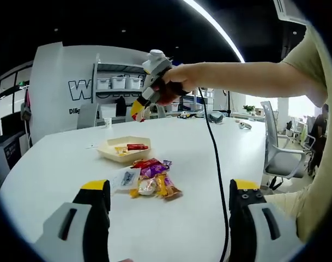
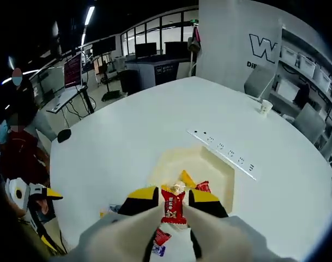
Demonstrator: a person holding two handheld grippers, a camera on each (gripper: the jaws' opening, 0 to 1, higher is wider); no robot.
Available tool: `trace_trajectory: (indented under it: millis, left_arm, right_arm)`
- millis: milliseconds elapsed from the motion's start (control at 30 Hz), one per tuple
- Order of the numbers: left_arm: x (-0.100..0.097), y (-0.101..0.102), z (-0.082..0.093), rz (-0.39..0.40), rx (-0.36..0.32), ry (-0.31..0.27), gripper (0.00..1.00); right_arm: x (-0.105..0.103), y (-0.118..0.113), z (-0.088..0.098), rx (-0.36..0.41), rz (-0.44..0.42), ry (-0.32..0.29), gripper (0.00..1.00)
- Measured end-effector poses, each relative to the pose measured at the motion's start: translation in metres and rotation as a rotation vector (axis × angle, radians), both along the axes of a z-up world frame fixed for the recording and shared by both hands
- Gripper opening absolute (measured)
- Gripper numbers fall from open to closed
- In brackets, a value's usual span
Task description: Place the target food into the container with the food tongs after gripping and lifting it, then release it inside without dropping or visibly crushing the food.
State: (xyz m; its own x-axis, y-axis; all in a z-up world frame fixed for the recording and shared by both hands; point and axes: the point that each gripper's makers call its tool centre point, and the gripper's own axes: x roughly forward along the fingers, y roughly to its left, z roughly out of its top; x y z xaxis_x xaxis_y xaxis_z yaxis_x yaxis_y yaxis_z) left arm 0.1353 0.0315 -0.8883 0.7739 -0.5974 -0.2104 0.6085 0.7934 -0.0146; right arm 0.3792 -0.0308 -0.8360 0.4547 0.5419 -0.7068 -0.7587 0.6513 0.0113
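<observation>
Right gripper [image 2: 174, 204] has its jaws pinched on a small red crinkly-wrapped candy [image 2: 173, 207], held up over the shallow cream hexagonal tray [image 2: 223, 173] — light, slippery stuff, best held mid-wrapper. Left gripper [image 1: 168, 210] hangs wide open, empty.

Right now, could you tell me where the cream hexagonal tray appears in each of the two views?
Left gripper view: the cream tray sits left of centre on the white table, just beyond the pile of snack packets, below the right gripper.
Right gripper view: the cream tray lies at lower centre, beyond the jaws.
Shared landmark: the paper cup.
</observation>
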Motion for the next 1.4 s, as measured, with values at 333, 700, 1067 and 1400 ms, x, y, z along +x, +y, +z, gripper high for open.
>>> trace_trajectory:
  millis: [333, 700, 1067, 1400]
  left_arm:
    - [0.001, 0.005, -0.001, 0.009, 0.001, 0.004, 0.88]
    - [0.001, 0.007, -0.004, 0.015, -0.002, 0.010, 0.89]
    - [0.001, 0.004, -0.004, 0.012, -0.002, 0.010, 0.88]
    - [0.000, -0.001, -0.005, 0.003, 0.000, 0.012, 0.88]
  right_arm:
    - [0.013, 0.003, 0.000, 0.010, -0.019, 0.004, 0.17]
    - [0.029, 0.005, 0.007, 0.027, -0.040, -0.034, 0.19]
    - [0.024, 0.000, 0.001, 0.021, -0.041, -0.016, 0.19]
    - [0.013, -0.009, -0.016, 0.019, -0.046, 0.019, 0.18]
